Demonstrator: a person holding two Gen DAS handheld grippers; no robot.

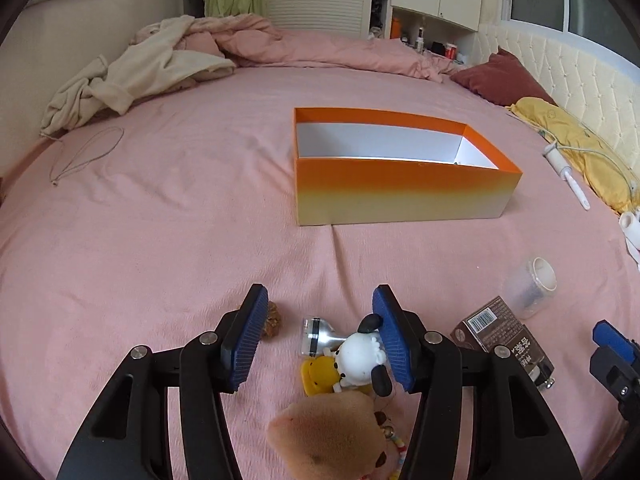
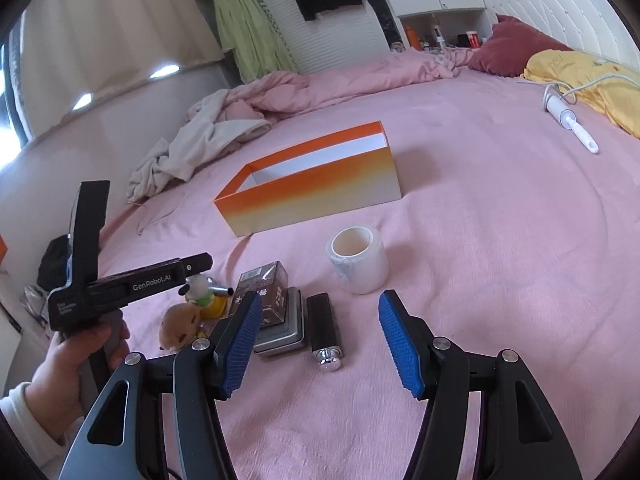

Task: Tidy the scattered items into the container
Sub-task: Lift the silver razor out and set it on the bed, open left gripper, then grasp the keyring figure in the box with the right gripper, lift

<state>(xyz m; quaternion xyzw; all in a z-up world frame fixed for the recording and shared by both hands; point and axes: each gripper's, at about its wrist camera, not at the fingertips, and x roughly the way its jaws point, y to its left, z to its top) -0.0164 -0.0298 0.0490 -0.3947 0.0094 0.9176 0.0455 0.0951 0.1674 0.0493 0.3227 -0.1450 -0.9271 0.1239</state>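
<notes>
I find my left gripper (image 1: 320,334) with its jaws spread wide and nothing clamped, poised low over a cluster of small items on the pink bedspread (image 1: 160,220). Between its blue pads (image 1: 246,340) lie a white dog figurine (image 1: 362,354) with black ears, a yellow toy (image 1: 318,376) touching it, and a silver cylindrical object (image 1: 318,334) just behind; a tan plush (image 1: 328,440) lies nearest the camera. My right gripper (image 2: 320,340) is likewise spread open and empty, above a black bar with a chrome knob (image 2: 325,326). Just left of that bar a dark brown carton (image 2: 266,294) rests on a grey tin (image 2: 282,334). A roll of clear tape (image 2: 358,260) stands on end beyond them, apart from the rest. The orange box (image 1: 400,192), the container, sits open further up the bed, well apart from the scattered items; what I can see of its white interior shows nothing inside.
</notes>
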